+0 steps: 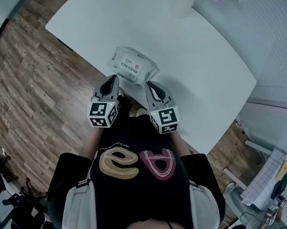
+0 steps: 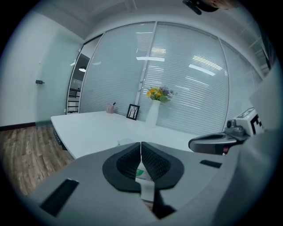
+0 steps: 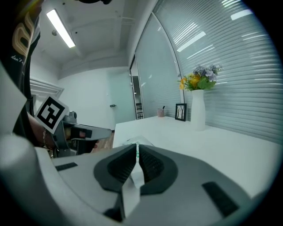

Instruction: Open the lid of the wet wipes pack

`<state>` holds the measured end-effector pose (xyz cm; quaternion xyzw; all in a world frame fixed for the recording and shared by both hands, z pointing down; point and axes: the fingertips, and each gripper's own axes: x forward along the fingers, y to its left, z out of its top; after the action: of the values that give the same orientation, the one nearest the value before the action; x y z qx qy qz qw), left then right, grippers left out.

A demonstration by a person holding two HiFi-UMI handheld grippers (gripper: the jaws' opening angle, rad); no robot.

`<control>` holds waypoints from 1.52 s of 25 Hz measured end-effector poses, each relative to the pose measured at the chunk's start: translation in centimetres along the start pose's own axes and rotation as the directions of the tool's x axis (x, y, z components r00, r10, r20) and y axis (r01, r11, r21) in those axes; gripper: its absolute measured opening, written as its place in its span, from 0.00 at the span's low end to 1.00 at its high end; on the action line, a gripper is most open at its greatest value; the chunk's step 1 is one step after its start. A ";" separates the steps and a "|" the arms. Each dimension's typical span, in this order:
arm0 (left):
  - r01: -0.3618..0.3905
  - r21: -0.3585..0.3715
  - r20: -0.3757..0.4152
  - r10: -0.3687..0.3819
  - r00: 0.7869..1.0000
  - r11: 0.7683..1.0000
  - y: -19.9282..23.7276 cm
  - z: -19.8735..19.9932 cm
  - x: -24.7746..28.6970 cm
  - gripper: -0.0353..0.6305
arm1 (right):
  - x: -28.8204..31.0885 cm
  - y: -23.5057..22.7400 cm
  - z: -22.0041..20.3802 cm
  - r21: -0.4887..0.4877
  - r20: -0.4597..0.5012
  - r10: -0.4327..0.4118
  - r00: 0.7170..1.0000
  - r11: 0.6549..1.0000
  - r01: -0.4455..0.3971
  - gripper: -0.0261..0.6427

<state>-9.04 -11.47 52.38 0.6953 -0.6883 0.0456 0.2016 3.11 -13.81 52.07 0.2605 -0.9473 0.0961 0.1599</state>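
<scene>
Head view: wet wipes pack (image 1: 132, 66) lies flat on the white table (image 1: 211, 57), near its front edge.
Left gripper (image 1: 115, 77): just short of the pack's near side — jaws pressed together, nothing between them.
Right gripper (image 1: 149, 86): alongside, jaws likewise closed and empty, tip near the pack's right corner.
Table's far end: vase of flowers (image 2: 154, 108), small picture frame (image 2: 132, 111).

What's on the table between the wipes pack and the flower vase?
Nothing. In the head view, only bare white table lies between the wipes pack and the vase.
</scene>
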 end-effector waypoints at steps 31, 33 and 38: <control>0.248 0.084 -0.265 -0.218 0.939 0.965 4.6 -1.3 9.6 0.08 | 11.4 1.4 -0.2 -0.375 -0.378 -0.013 0.926 0.916 -0.141 0.41; 0.267 0.077 -0.273 -0.237 0.932 0.961 4.6 -1.5 9.8 0.08 | 11.9 2.0 -0.7 -0.397 -0.413 -0.006 0.911 0.901 -0.174 0.42; 0.258 0.075 -0.307 -0.224 0.925 0.963 5.1 -2.2 10.3 0.08 | 12.7 2.0 -2.0 -0.458 -0.480 -0.037 0.876 0.863 -0.214 0.42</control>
<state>-13.01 -20.22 58.98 0.7703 -0.5560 0.1632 0.2663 -7.79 -17.45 58.25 0.1339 -0.8826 -0.0830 0.4430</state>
